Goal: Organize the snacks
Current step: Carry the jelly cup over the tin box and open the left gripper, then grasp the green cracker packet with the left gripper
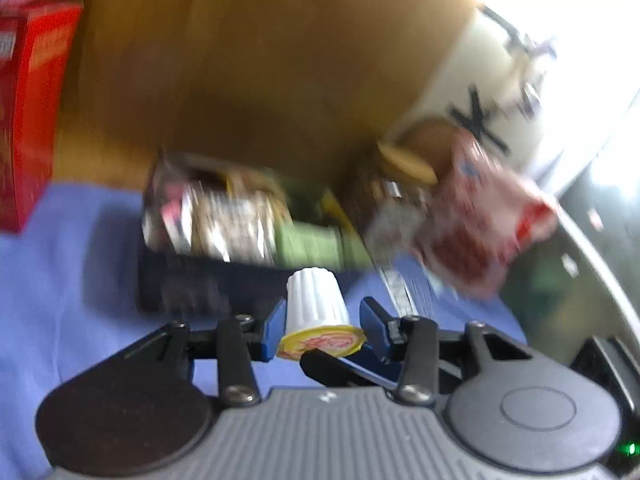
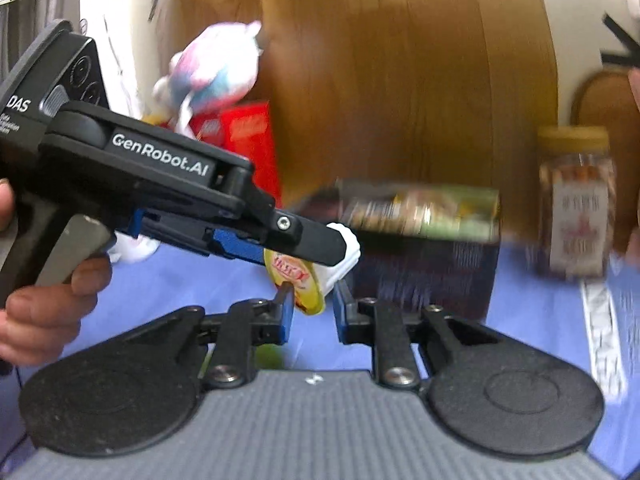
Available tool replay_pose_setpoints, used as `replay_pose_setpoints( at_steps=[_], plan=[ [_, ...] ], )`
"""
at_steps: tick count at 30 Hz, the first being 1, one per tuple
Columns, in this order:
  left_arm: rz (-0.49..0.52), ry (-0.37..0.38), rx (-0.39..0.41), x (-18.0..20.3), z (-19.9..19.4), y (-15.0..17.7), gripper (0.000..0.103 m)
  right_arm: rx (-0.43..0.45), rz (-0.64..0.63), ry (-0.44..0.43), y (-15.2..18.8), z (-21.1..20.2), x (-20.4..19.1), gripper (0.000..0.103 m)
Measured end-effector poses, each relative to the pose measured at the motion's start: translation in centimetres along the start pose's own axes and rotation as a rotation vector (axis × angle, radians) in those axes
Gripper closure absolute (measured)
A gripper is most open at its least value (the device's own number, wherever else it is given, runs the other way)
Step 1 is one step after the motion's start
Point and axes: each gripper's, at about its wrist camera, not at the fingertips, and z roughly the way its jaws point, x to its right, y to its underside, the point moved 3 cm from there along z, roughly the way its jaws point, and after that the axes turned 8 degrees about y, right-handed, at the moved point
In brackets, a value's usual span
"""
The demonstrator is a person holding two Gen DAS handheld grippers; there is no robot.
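A small white ribbed jelly cup with a yellow foil lid sits between the blue pads of my left gripper, which is shut on it above the blue cloth. In the right wrist view the left gripper reaches in from the left, holding the same cup tilted on its side. My right gripper is open, its fingers on either side of the cup's lid, just below it. A dark box holding snack packets stands behind the cup.
A red carton stands at the left on the blue cloth. A clear jar with a tan lid stands at the right. A red-and-white snack bag lies right of the box. A wooden panel rises behind; a plush toy sits on the carton.
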Motion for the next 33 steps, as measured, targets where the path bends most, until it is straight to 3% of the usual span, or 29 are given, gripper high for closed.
replay_pose_setpoints(
  at_steps=[5, 11, 16, 19, 24, 30, 33],
  plan=[
    [-0.022, -0.096, 0.076, -2.6, 1.9, -4.5, 0.062, 0.017, 0.006, 0.029, -2.9, 5.8, 0.2, 0.08],
    [-0.039, -0.208, 0.06, -5.5, 3.6, -4.8, 0.055, 0.005, -0.01, 0.076, -3.2, 8.9, -0.4, 0.072],
    [-0.025, -0.154, 0.082, -5.1, 1.1, -3.0, 0.052, 0.01, 0.082, 0.015, -2.5, 5.7, 0.5, 0.07],
    [-0.033, -0.106, 0.08, -5.0, -1.1, -1.1, 0.052, -0.041, 0.146, -0.036, -0.4, 3.5, 0.8, 0.07],
    [-0.084, -0.08, -0.018, -6.3, -3.7, 3.5, 0.052, -0.208, 0.304, -0.117, 5.0, 0.7, 1.6, 0.068],
    [-0.214, -0.041, -0.128, -9.0, -3.9, 8.0, 0.052, -0.29, 0.449, -0.147, 7.9, 0.4, 1.6, 0.068],
    [-0.233, -0.011, -0.078, -9.0, -4.3, 9.1, 0.049, -0.291, 0.471, -0.185, 8.0, 0.7, 0.2, 0.067]
  ],
)
